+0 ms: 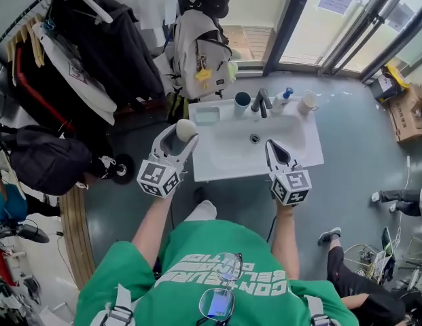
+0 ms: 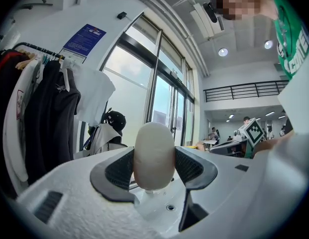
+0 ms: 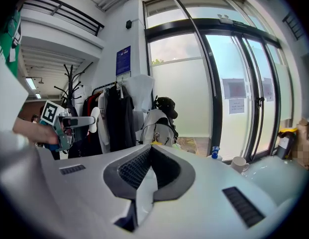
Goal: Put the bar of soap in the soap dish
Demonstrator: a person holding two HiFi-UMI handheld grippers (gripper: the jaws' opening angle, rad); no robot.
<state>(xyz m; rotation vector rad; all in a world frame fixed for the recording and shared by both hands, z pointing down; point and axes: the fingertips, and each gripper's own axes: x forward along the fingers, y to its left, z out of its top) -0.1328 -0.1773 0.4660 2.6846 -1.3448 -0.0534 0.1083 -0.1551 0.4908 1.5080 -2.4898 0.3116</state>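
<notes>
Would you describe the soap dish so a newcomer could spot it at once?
Find the white sink in the middle of the head view. Along its back edge stand a blue cup, a dark faucet, a blue-capped bottle and a white mug. The soap dish lies at the back left corner, beside the cup: the only flat, pale rectangle among upright things.

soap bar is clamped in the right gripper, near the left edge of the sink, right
Not quite. The soap bar is clamped in the left gripper, not the right; the left gripper view shows it between the jaws. The right gripper is shut on nothing in its own view. The rest holds: in the head view the bar is near the left edge of the sink.
</notes>
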